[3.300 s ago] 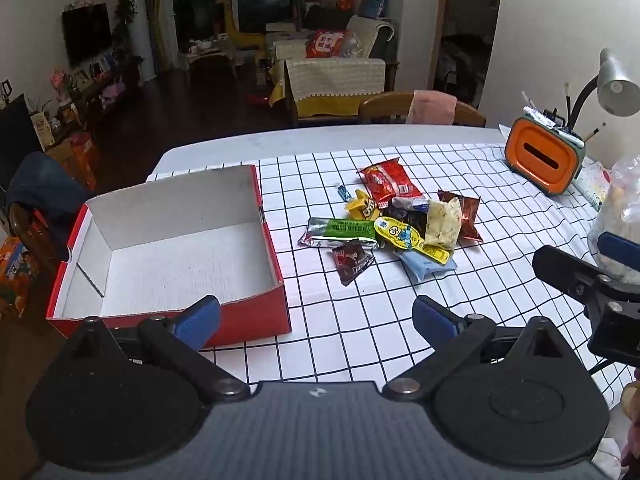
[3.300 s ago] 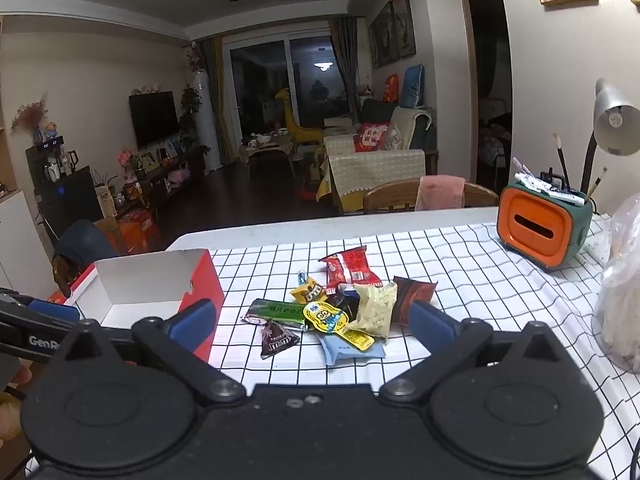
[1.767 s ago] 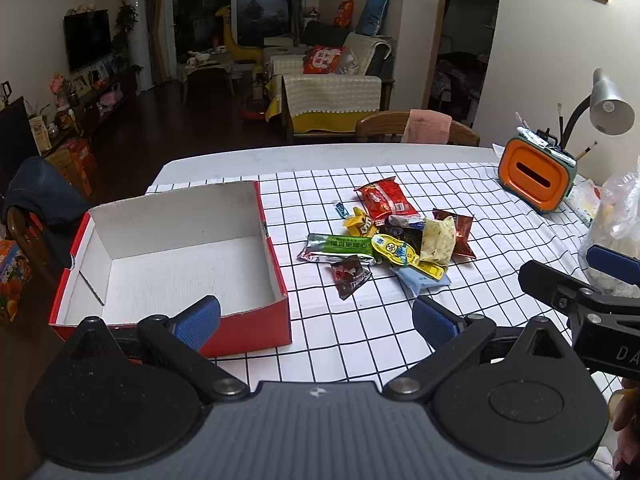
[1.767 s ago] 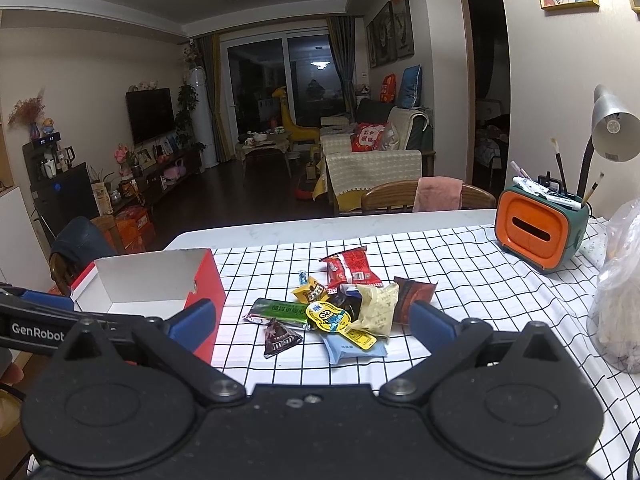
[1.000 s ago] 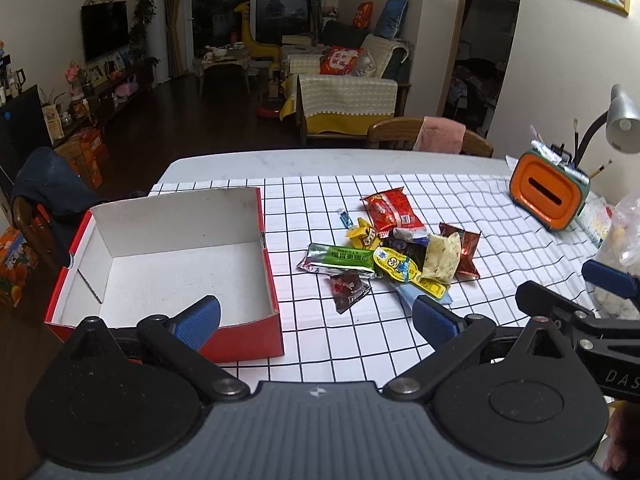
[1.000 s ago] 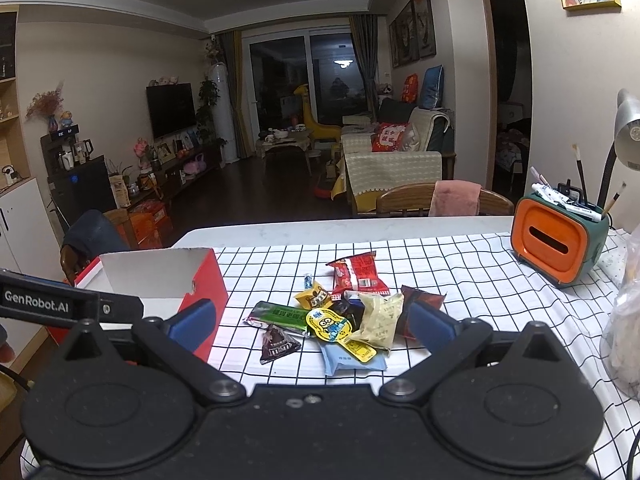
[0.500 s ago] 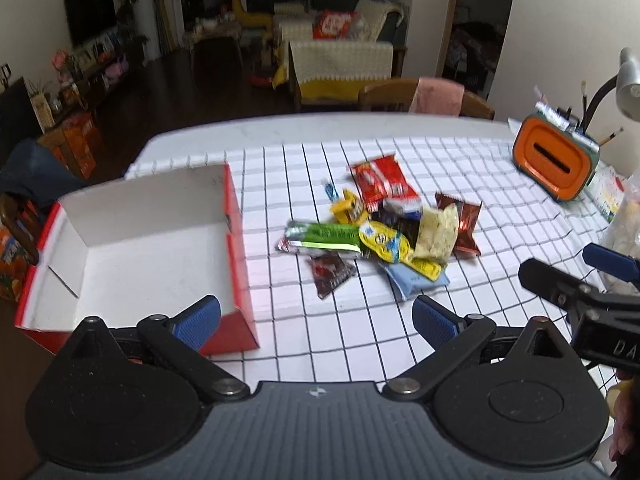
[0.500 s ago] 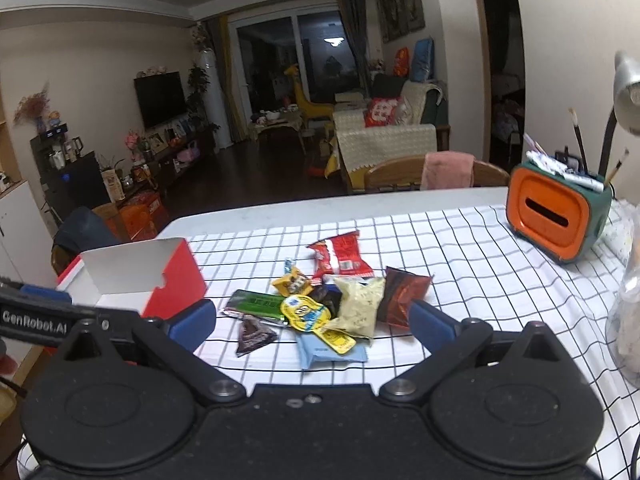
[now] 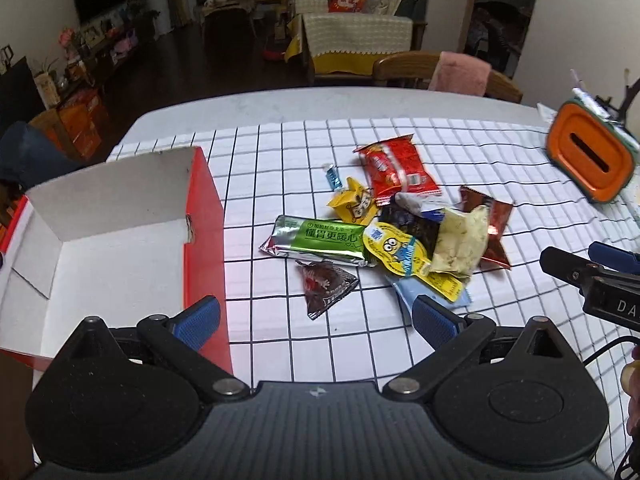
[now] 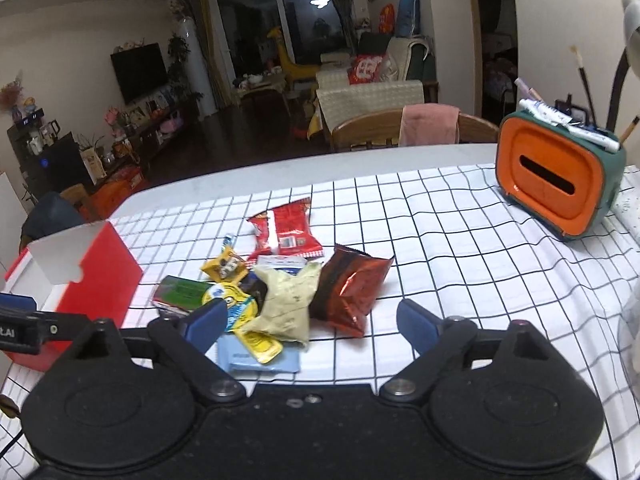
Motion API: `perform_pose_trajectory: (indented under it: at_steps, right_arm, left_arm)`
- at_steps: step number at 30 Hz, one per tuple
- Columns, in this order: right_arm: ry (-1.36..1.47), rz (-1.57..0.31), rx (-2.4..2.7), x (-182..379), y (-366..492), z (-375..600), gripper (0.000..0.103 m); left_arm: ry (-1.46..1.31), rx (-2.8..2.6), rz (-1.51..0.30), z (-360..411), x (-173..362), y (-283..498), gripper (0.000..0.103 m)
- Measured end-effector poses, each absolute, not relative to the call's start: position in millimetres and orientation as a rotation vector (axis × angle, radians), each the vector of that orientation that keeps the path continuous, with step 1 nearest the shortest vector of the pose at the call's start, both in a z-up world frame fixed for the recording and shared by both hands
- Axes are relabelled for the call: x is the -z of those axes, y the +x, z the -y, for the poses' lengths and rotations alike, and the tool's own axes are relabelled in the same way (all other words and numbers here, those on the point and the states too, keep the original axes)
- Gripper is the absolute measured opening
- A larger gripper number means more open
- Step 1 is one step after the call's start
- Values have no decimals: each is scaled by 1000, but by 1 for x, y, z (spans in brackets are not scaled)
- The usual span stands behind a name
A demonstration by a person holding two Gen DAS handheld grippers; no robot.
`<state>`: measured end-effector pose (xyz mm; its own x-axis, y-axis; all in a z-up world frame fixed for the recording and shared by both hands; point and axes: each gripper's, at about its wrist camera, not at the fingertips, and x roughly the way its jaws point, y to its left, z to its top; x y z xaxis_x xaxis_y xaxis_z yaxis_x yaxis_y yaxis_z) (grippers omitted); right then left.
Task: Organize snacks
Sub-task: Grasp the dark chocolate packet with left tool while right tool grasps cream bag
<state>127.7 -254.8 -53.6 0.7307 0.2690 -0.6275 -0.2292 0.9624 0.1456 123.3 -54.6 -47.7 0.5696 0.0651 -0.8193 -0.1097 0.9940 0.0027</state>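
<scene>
A pile of snack packets lies on the checked tablecloth: a red packet [image 9: 394, 172], a green bar [image 9: 320, 238], a yellow cartoon packet [image 9: 396, 250] and a dark triangular packet [image 9: 324, 286]. To its left stands the red box [image 9: 204, 200], white inside, with nothing in the part I see. My left gripper [image 9: 316, 316] is open just short of the triangular packet. My right gripper [image 10: 312, 320] hovers over the pile's near side, its jaws closing. The beige packet [image 10: 288, 300] and dark red foil packet [image 10: 348, 288] show between its fingers, and the pads press on nothing.
An orange and green pen holder [image 10: 556, 188] stands at the back right of the table. A pale plastic bag [image 10: 632, 328] sits at the right edge. A wooden chair with a pink cloth [image 9: 460, 72] stands behind the far edge.
Both grippers have come forward and down toward the snack pile, which now looks larger. The right gripper's fingers stand closer together than before.
</scene>
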Motion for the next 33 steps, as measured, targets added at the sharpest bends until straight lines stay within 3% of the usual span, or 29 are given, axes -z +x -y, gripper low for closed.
perform_pose_trajectory:
  at_steps: [6, 21, 24, 26, 33]
  right_arm:
    - [29, -758, -331, 73, 155, 243, 83]
    - [39, -850, -367, 110, 207, 220, 64]
    - [37, -847, -362, 113, 210, 217, 59]
    - [45, -855, -355, 115, 214, 216, 56]
    - [82, -861, -357, 119, 217, 216, 42]
  left_arm:
    - [-67, -132, -1001, 57, 71, 148, 102]
    - [-138, -155, -1098, 48, 120, 202, 78]
    - [-157, -160, -1119, 47, 128, 212, 72]
    - [-171, -170, -1140, 45, 134, 217, 60]
    - [-205, -160, -1168, 44, 144, 221, 39]
